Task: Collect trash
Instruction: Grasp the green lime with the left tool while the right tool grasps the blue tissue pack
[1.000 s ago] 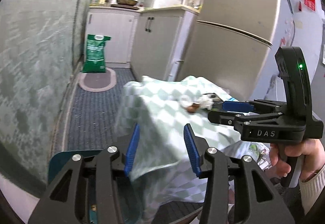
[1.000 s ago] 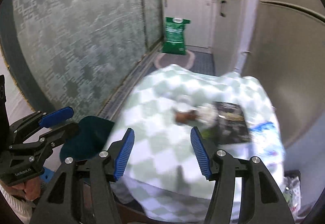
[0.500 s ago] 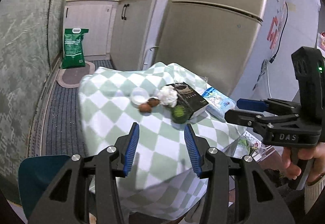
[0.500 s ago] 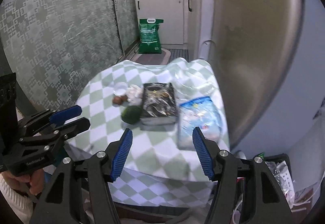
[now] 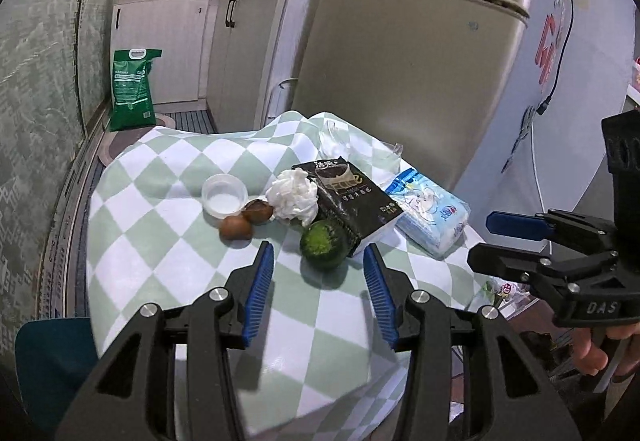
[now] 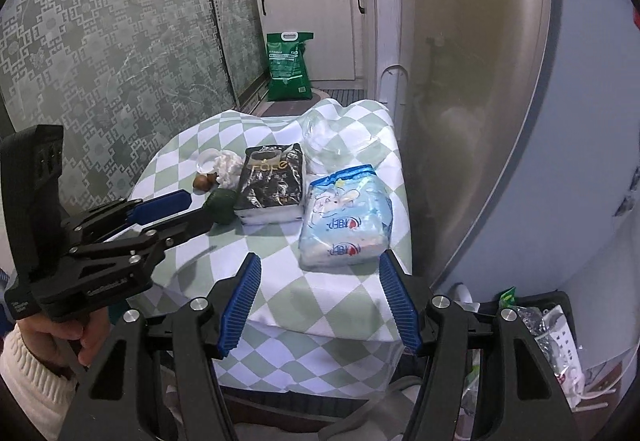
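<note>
Trash sits clustered mid-table on the checked cloth (image 5: 168, 241): a tissue wad (image 5: 292, 193), two brown shells (image 5: 236, 227), a green peel (image 5: 324, 249) and a small cup (image 5: 224, 195). The left gripper (image 5: 318, 293), jaws apart and empty, is nearer, with the peel just beyond its fingertips. The right gripper (image 6: 320, 301), also apart and empty, faces the blue tissue pack (image 6: 346, 217).
</note>
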Motion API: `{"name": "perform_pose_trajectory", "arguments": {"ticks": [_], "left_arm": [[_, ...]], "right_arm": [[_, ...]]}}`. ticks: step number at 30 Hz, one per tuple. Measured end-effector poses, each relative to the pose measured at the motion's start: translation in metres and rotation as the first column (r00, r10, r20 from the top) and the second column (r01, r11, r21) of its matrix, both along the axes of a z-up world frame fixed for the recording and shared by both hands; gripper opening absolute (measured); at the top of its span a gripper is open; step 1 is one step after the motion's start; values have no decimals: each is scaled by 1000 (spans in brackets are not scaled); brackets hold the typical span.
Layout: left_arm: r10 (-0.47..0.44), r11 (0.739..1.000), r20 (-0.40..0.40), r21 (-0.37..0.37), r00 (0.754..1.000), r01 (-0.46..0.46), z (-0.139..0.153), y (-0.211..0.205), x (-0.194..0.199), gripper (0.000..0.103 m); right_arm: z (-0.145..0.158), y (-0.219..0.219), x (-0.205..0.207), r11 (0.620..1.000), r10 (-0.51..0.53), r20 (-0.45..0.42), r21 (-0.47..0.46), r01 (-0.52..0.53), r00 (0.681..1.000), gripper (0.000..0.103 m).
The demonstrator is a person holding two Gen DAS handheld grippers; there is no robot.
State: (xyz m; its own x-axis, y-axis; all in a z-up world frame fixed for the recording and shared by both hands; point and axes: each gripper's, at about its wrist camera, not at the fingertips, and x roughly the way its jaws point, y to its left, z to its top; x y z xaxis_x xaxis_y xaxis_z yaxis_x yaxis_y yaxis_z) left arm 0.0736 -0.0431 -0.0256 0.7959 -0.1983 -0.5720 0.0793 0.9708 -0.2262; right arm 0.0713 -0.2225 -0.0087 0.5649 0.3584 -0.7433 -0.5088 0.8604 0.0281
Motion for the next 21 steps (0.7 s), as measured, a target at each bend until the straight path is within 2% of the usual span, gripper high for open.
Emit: {"name": "perform_pose_trajectory", "arguments": {"ticks": [5,9,10,11,12,16,21], "left_arm": [[6,1000,-21,1,1000,-6,-5,-3,9,49],[14,1000,-24,-16,1000,-14,-7,-2,13,48],[14,1000,-23,-26,1000,-15,-8,-1,13,46],[14,1000,-23,-25,1000,-15,-8,-1,14,34],[14,1000,-24,-17,1000,-15,-9,-2,14,29],[8,1000,-19,-13,1000,-8,-7,-3,12,29],[-5,1000,-20,-15,1000,5,-4,-2,5,29]], "right_arm": [[-4,-6,2,1000,-2,-9,3,2,1000,63],[-7,-8,4,1000,5,0,-4,-5,1000,69],[-7,-8,4,1000,4,5,-6,-4,1000,71],[-7,-9,5,1000,5,9,-6,-5,1000,72],[-8,-8,5,1000,5,15,-8,-5,1000,74],[-13,-7,9,1000,-1,22,-20,1,1000,78],[-21,-2,15,999,-9,41,-48,11,999,79]]}}
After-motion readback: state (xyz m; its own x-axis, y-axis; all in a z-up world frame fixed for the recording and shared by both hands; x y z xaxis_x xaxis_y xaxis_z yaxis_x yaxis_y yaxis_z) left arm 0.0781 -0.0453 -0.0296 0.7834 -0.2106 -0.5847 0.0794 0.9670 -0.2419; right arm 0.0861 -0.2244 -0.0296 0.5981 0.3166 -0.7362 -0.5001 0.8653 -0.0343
